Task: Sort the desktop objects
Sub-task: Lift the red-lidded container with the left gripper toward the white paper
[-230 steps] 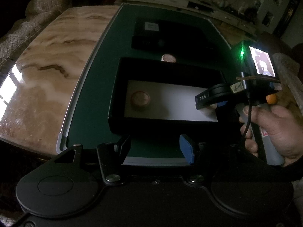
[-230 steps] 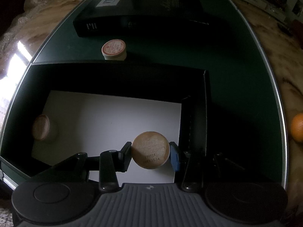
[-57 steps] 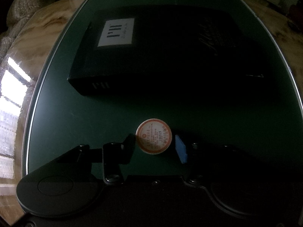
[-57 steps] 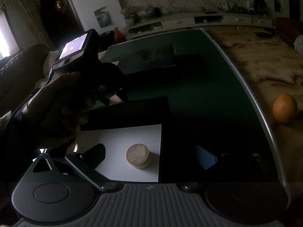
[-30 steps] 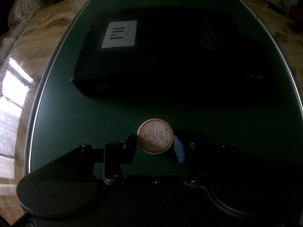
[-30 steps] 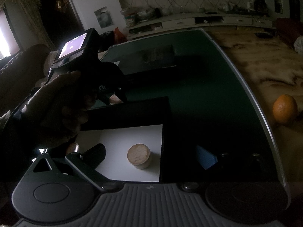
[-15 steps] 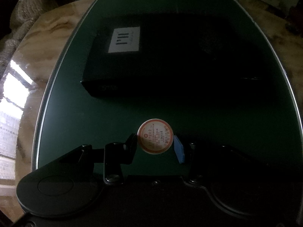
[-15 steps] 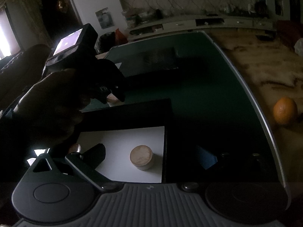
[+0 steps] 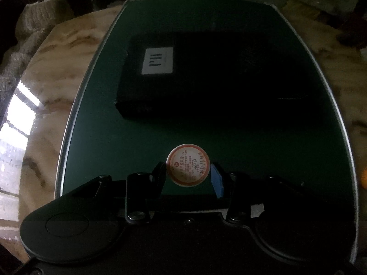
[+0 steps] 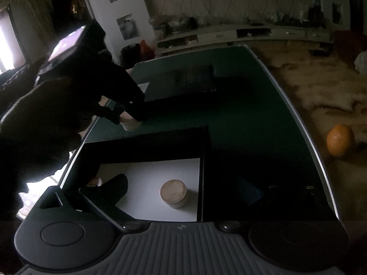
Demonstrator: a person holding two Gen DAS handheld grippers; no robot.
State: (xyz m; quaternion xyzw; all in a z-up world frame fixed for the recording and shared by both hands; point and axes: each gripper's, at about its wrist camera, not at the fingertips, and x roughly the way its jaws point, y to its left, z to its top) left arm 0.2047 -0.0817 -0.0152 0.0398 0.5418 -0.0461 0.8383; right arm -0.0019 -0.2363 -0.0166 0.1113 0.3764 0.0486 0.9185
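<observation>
My left gripper [image 9: 188,175] is shut on a small round jar with a white and red label [image 9: 187,165] and holds it above the green mat [image 9: 229,133]; the jar also shows in the right wrist view [image 10: 129,122]. An open black box with a white floor [image 10: 160,171] lies in front of my right gripper [image 10: 183,188], which is open and empty. A tan round jar [image 10: 174,193] stands on the box floor between its fingers' line. Another jar [image 10: 94,181] shows partly at the box's left.
A closed black box with a white label [image 9: 206,75] lies on the mat beyond the left gripper. An orange [image 10: 340,141] sits on the marble table [image 9: 45,91] to the right of the mat. A blanket lies at the far left.
My left gripper, shut on the labelled jar, has lifted and drawn back from the closed black box. My right gripper has stayed open above the box with the tan jar.
</observation>
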